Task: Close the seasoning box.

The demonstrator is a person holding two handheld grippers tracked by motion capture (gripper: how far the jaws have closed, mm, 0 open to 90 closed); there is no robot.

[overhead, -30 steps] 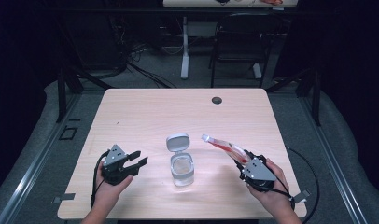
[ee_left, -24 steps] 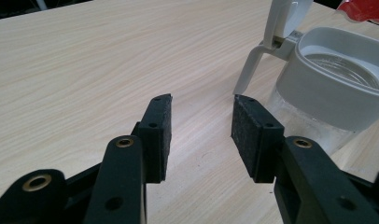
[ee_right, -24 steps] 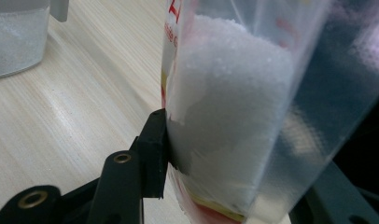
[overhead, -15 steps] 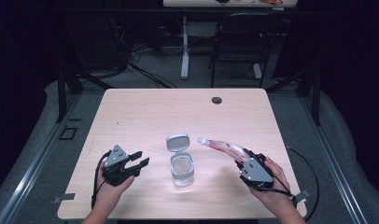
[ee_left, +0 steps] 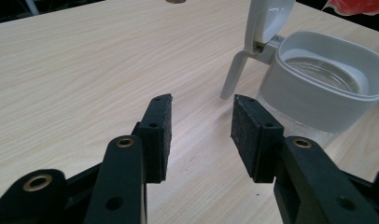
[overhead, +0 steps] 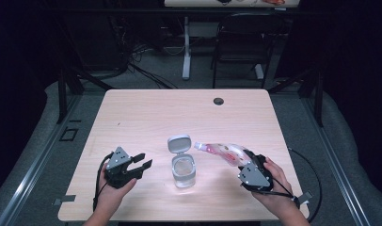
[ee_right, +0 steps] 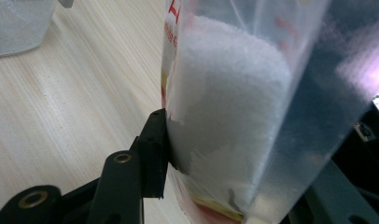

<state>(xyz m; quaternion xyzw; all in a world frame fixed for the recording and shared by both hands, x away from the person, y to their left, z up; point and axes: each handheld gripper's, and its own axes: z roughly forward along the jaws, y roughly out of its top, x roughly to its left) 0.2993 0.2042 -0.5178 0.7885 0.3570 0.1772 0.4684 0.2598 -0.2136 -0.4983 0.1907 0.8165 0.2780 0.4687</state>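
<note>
My right gripper (overhead: 246, 159) pinches the bag (overhead: 222, 151), its long axis slanting up-left toward the open jar (overhead: 183, 169) at frame centre. My left gripper (overhead: 143, 161), spread and empty, sits just left of the jar.

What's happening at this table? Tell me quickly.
A person works with a gripper in each hand. The right gripper is shut on a clear bag of white powder, tilted with its far end toward an open glass jar whose hinged lid stands up. The left gripper waits open and empty beside the jar. Nothing is pouring yet.
</note>
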